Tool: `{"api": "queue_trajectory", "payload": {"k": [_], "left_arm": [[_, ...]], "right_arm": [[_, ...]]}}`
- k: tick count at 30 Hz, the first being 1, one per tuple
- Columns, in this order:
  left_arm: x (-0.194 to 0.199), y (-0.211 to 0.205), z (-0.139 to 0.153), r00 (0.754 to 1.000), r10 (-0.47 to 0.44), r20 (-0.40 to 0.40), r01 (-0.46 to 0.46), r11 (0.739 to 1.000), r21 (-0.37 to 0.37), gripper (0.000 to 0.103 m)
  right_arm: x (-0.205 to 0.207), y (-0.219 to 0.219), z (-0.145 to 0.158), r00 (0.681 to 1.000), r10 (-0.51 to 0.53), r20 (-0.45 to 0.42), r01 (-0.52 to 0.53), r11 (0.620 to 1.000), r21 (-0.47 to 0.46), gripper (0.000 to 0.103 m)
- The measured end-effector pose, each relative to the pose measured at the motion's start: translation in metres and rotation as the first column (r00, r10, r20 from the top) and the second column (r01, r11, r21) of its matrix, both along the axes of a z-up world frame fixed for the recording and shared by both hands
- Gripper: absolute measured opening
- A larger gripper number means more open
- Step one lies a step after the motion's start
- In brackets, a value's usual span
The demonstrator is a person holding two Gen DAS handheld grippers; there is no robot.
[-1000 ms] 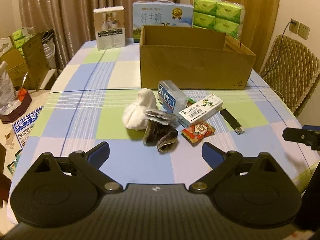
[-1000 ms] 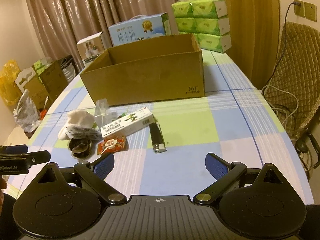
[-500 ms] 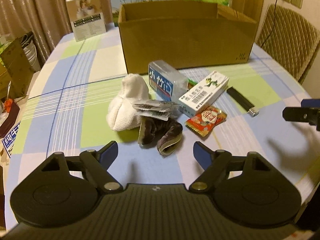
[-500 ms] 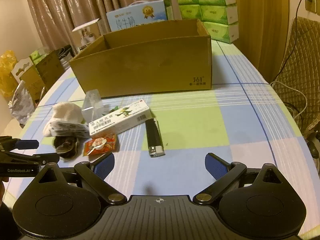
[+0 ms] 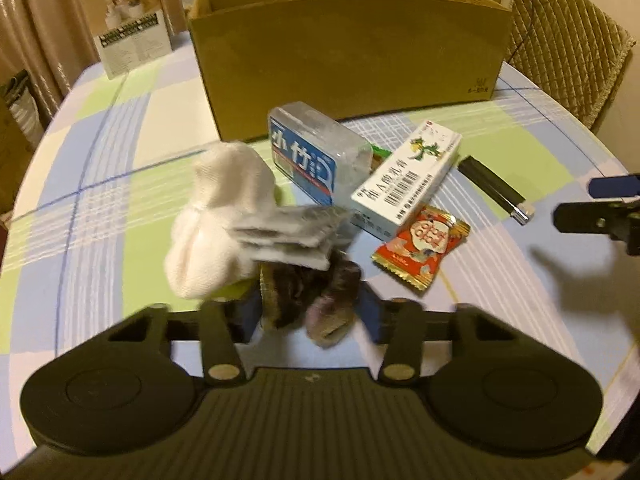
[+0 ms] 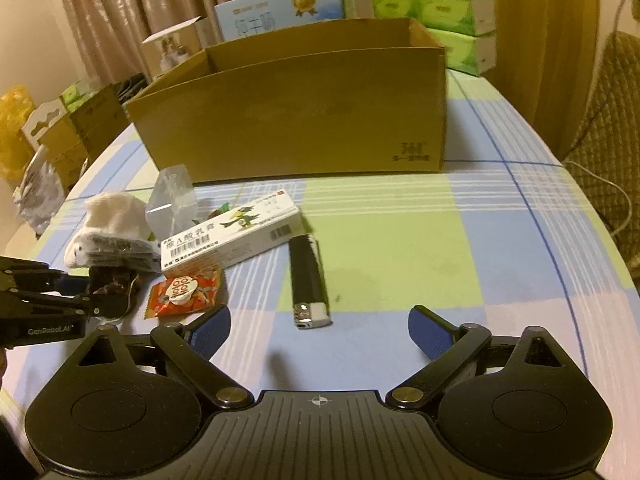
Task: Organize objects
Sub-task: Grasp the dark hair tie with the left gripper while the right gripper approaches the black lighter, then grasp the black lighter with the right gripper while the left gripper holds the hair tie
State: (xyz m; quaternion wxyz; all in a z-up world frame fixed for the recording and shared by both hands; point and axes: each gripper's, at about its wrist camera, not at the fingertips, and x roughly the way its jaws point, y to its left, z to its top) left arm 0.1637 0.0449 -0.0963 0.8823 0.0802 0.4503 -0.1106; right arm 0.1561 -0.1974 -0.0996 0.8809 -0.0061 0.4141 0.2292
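Both claws are dropping toward the pile | left claw [image 5: 308, 316] closing, now pinching the dark sock [image 5: 316, 292] on the surface [image 5: 120, 184] | right claw [image 6: 320, 328] wide, hovering before the lighter [image 6: 307, 280] | step: first pick-ups | next: lift sock to cardboard box [image 5: 352, 56]

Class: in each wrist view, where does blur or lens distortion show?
Left wrist view: the white sock and sachets smear with motion blur; the cardboard box bows outward. Right wrist view: sharper, the lighter slightly smeared, the table edge curving, corners dark.
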Motion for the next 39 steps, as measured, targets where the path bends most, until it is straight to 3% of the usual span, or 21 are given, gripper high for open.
{"api": "queue_trajectory", "payload": {"k": [4,13,14,16,20,26,30,35,39], "left_arm": [[-0.004,0.0,0.0,1.0,0.019,-0.021,-0.019,1.0,-0.016,0.018],[-0.027,-0.004,0.008,0.997,0.054,-0.063,-0.062,0.991,-0.123,0.016],[-0.03,-0.006,0.008,0.997,0.05,-0.067,-0.059,0.99,-0.131,0.016],[-0.035,-0.01,0.009,0.996,0.046,-0.071,-0.056,0.989,-0.14,0.016],[-0.045,-0.018,0.012,0.997,0.026,-0.072,-0.037,0.986,-0.164,0.016],[-0.049,-0.026,0.017,0.998,0.007,-0.061,-0.018,0.984,-0.175,0.016],[-0.049,-0.028,0.017,0.999,0.004,-0.053,-0.014,0.985,-0.174,0.016],[-0.049,-0.03,0.018,0.999,0.007,-0.048,-0.016,0.983,-0.183,0.016],[-0.048,-0.031,0.017,0.999,0.007,-0.048,-0.016,0.983,-0.182,0.016]], "right_arm": [[0.009,0.01,-0.005,0.999,0.039,-0.005,-0.039,0.999,-0.019,0.075],[0.03,0.031,-0.02,0.995,0.099,0.009,-0.097,0.988,-0.119,0.043],[0.031,0.032,-0.021,0.995,0.102,0.005,-0.1,0.987,-0.125,0.038],[0.029,0.034,-0.022,0.994,0.109,0.018,-0.105,0.984,-0.145,0.019],[0.021,0.034,-0.018,0.988,0.152,-0.02,-0.153,0.979,-0.132,0.019],[-0.011,0.021,-0.013,0.974,0.22,-0.057,-0.227,0.95,-0.213,0.022],[-0.017,0.008,-0.009,0.995,0.088,-0.039,-0.095,0.96,-0.262,0.045],[-0.026,0.004,-0.012,0.999,0.039,-0.036,-0.048,0.96,-0.275,0.046],[-0.011,0.0,-0.013,0.998,-0.057,0.02,0.06,0.954,-0.292,0.046]]}}
